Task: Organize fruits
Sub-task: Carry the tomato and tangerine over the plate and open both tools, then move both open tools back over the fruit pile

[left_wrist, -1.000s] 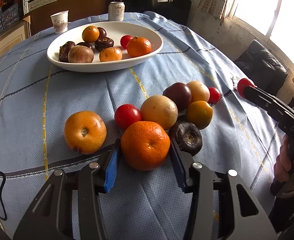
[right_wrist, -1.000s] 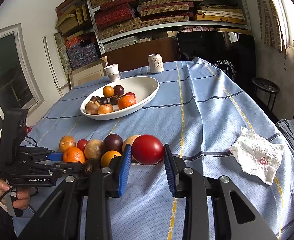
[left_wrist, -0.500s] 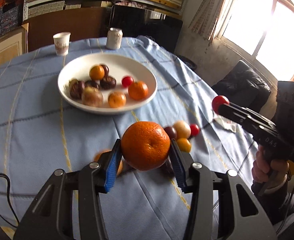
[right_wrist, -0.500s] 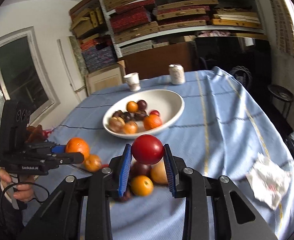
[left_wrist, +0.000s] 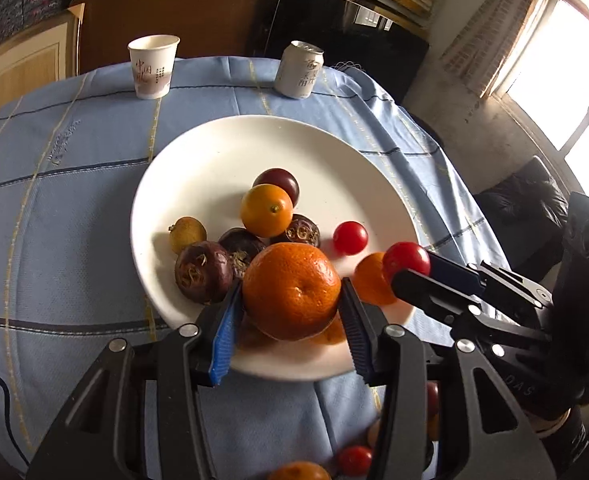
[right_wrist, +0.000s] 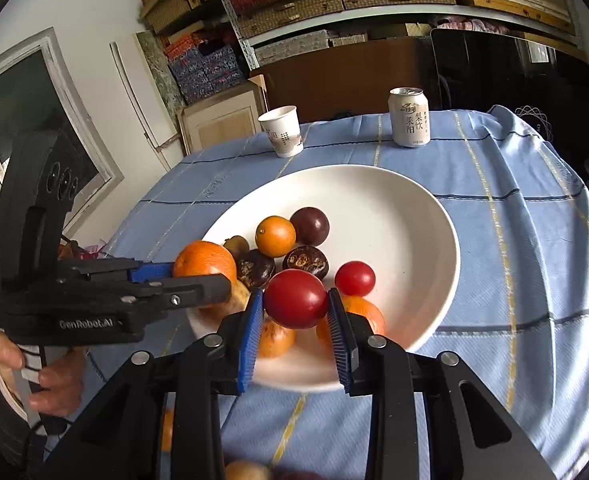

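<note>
1. Left gripper (left_wrist: 290, 312): blue-padded black fingers (left_wrist: 224, 332) were clamped on a large round orange mandarin (left_wrist: 291, 290), one pad on either side. Fruit was held clear above the near part of the wide white ceramic plate (left_wrist: 198, 148).
2. Right gripper (right_wrist: 294, 332): fingers (right_wrist: 250, 332) were closed on a glossy round red tomato (right_wrist: 295, 298), pads pressed to both sides. Tomato hung over the plate's near rim, just right of the mandarin in the left-wrist view.
3. The two grippers were close together, side by side, both angled down twd. the plate.
4. Plate contents, resting: small orange kumquat-like fruit (left_wrist: 267, 210), dark purple round plum (left_wrist: 276, 184) touching behind it, several dark brown wrinkled fruits (left_wrist: 203, 272) clustered at centre-left, a small yellow-brown fruit (left_wrist: 187, 234) at the left, a small red cherry tomato (left_wrist: 350, 237) apart at the right, and another orange citrus (left_wrist: 368, 280) partly hidden behind the right gripper. Exact count uncertain; some items hidden under the held fruit.
5. Bench covered w/ light blue checked cloth (left_wrist: 54, 208). Far edge: white paper cup (left_wrist: 153, 66), upright, and white drink can (left_wrist: 299, 69), upright, well apart from each other.
6. Loose fruit on the cloth below the left gripper, partly hidden, blurred.
7. Person's hand (right_wrist: 46, 380) gripped the left tool's handle.
</note>
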Motion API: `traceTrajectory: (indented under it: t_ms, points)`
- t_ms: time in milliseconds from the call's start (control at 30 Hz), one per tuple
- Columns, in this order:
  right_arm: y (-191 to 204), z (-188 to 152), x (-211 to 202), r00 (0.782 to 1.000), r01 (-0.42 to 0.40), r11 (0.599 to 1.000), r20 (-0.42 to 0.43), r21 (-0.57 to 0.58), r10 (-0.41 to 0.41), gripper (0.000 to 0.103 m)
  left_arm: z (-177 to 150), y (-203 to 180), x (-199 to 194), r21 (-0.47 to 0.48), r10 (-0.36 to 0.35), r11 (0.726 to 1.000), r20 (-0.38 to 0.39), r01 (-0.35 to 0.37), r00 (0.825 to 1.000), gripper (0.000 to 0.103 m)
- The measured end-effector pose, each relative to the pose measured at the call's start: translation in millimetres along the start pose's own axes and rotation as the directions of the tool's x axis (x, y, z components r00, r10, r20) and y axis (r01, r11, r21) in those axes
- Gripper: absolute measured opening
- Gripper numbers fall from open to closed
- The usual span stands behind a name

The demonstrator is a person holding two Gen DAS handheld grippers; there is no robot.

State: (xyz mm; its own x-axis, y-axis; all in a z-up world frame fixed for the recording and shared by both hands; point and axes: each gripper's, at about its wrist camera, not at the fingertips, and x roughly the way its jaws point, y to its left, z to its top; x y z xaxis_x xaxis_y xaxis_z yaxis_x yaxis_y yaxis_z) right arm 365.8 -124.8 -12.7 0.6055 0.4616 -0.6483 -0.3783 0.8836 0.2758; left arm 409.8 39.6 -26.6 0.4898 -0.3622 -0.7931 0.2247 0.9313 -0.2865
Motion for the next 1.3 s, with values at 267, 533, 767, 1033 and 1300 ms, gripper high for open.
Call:
traceTrajectory:
  t_ms: [267, 533, 767, 1033, 1300]
  points:
    - [1, 5, -14, 0.998, 0.01, 1.0, 0.059, -0.007, -0.01, 0.056, 4, -3, -16, -0.028, 0.073, 0.997, 0.102, -0.071, 0.992, 0.087]
    - [2, -56, -103, 0.988, 0.027, 0.997, 0.149, 0.077, -0.038, 0.061, -56, -6, -79, -0.021, 0.05, 0.999, 0.243, -0.046, 0.969, 0.095]
    - [21, -150, -119, 0.998, 0.033, 0.992, 0.044, 0.119, -0.039, 0.062, -121, -4, -86, 0.034, 0.028, 0.999, 0.265, -0.039, 0.964, 0.099]
    - [52, -171, -102, 0.994, 0.101, 0.994, -0.035, 0.029, -0.1, 0.062, -134, -3, -82, 0.013, 0.127, 0.991, 0.262, -0.135, 0.957, 0.099]
    - [54, -164, -78, 0.987, 0.118, 0.991, -0.118, 0.064, -0.11, 0.062, -141, -3, -93, -0.005, 0.203, 0.978, 0.281, -0.21, 0.938, 0.099]
